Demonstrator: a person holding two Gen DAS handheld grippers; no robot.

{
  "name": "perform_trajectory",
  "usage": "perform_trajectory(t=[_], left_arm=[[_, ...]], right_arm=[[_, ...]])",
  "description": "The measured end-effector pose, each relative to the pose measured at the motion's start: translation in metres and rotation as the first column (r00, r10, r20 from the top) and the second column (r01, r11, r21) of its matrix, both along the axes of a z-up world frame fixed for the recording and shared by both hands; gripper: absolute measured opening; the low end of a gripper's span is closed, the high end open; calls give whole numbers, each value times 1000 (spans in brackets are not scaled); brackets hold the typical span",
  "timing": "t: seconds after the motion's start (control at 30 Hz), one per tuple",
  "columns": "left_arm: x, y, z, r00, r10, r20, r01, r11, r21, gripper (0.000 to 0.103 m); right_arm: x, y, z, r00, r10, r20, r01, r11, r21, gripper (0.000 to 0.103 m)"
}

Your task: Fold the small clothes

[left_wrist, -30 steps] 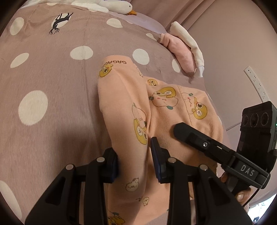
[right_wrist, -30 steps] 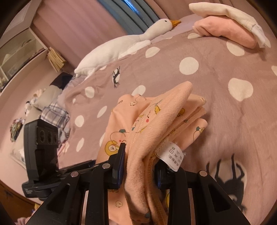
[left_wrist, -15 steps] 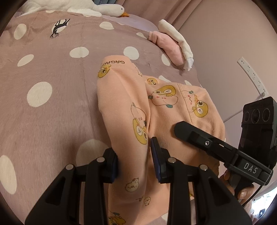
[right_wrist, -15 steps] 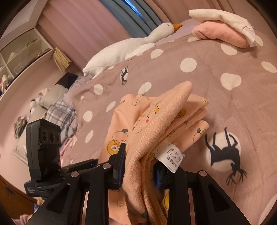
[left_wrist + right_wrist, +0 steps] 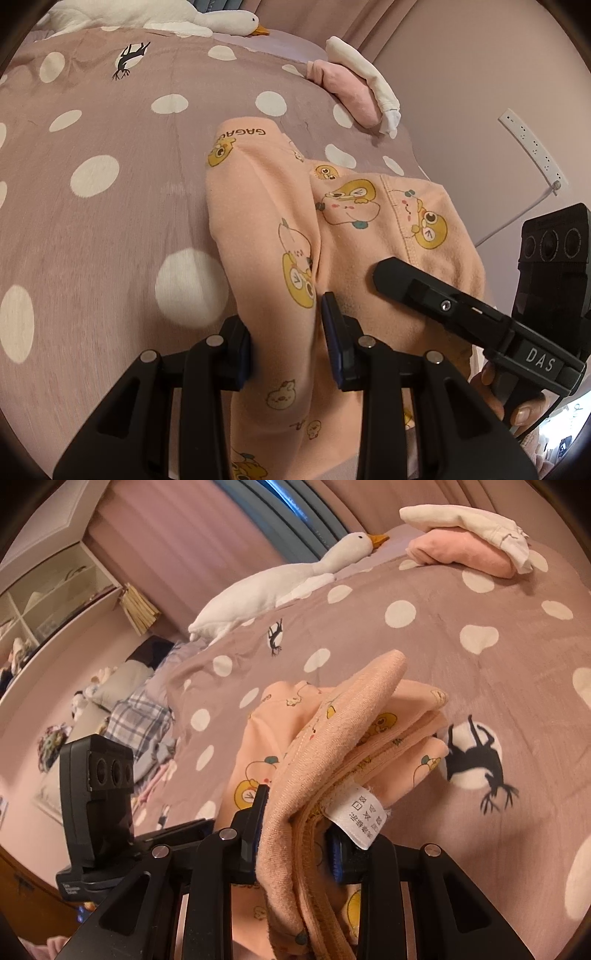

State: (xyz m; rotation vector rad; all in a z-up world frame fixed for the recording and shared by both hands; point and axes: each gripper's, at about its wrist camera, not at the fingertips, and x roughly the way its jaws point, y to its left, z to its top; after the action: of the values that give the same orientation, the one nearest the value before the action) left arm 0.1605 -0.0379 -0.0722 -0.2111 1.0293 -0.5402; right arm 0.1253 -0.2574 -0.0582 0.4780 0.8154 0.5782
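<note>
A small peach garment with yellow cartoon prints (image 5: 266,229) lies partly folded on the mauve polka-dot bedspread (image 5: 92,221). My left gripper (image 5: 284,339) is shut on a raised fold of it near its lower part. My right gripper (image 5: 295,834) is shut on the garment's bunched waistband edge (image 5: 332,746), with a white care label (image 5: 360,821) hanging by the right finger. The right gripper's black finger (image 5: 424,288) shows in the left wrist view, resting over the garment. The left gripper's body (image 5: 99,786) shows at the left of the right wrist view.
A folded pink garment (image 5: 343,92) with a white one (image 5: 365,70) on top lies at the far right of the bed by the wall. A white plush goose (image 5: 280,579) lies along the far edge. A power strip (image 5: 532,147) hangs on the wall.
Both grippers have drawn back toward the near edge of the bed with the garment held; more bedspread shows beyond it. Both grips are unchanged.
</note>
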Motion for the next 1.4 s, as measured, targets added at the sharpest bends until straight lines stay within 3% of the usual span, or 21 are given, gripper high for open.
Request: perform_trajectory(t=[0.67,1.4], left_arm=[[-51,28,17,999,30,36,-31,999,13,31],[-74,78,30,990,123,64,-123,992,-1,31]], right_arm=[[-45,18,11,999,25,46,-25,1000,6,29],[-51,69,29,987,131,92,-128,991,-39,29]])
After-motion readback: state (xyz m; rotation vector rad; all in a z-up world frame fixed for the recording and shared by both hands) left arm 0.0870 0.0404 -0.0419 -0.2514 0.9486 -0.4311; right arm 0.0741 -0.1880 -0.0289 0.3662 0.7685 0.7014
